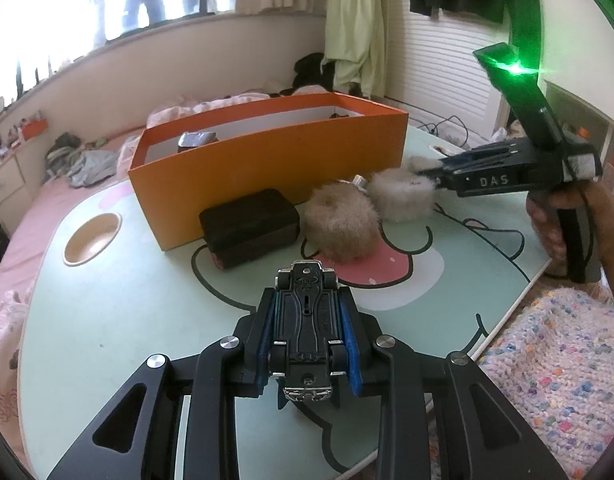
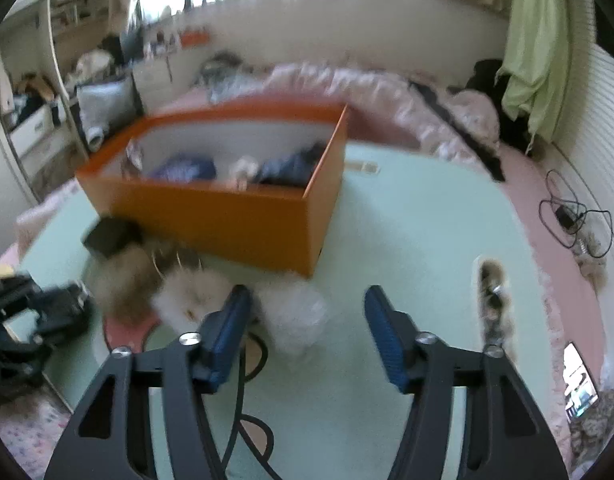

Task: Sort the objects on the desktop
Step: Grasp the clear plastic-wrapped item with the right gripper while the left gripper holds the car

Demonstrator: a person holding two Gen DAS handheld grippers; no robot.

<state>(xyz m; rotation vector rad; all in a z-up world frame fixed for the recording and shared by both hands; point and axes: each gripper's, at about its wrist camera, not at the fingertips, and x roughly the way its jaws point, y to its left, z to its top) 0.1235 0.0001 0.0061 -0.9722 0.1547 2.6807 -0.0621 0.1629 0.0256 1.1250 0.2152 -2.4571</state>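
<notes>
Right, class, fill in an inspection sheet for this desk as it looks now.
Surface: mint cartoon-print table.
Job's things: toy car upside down in the left gripper; orange box partly filled; dark case and fluffy earmuffs in front of it.
Clutter: knitted cloth at the table's edge.
Grippers: left shut on the car; right gripper open near the earmuffs.
Cables: black cable on the pink bedding.
Surroundings: pink bed, green curtain.

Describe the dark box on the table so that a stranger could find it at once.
Find the orange box on the pale green table. Against its front wall lies the dark box. Unlike the furry puffs beside it, it is hard-edged and rectangular.
</notes>
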